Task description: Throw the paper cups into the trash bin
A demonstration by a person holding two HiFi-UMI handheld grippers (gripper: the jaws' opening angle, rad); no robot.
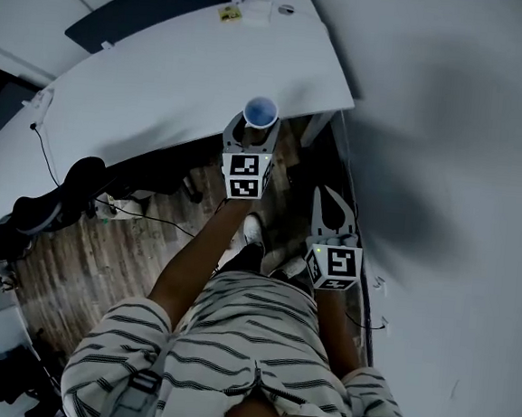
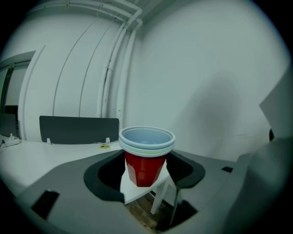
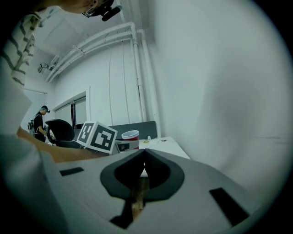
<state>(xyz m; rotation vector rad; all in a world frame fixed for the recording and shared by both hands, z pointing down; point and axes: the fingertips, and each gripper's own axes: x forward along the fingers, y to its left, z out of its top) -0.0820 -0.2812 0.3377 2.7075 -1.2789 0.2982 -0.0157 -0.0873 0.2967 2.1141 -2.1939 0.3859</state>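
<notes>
Nearest to the person's body is the right gripper [image 1: 332, 200], low beside the striped shirt [image 1: 250, 338]. Its jaws are pressed together with nothing between them, so it carries nothing. Further out and to its left is the left gripper [image 1: 252, 137], whose jaws are clamped on the red wall of the paper cups [image 1: 260, 112]. By the double white rim they look like two nested ones. The cups stand upright, mouth up, long axis vertical, at the near edge of the white table [image 1: 163, 85]; whether the bottom touches the top I cannot tell. Beyond the table is the wall [image 1: 450, 129]. The trash bin shows in no view, so the direction from cups to bin is unknown. In my judgement the left arm must carry and tip them, while the right is free
</notes>
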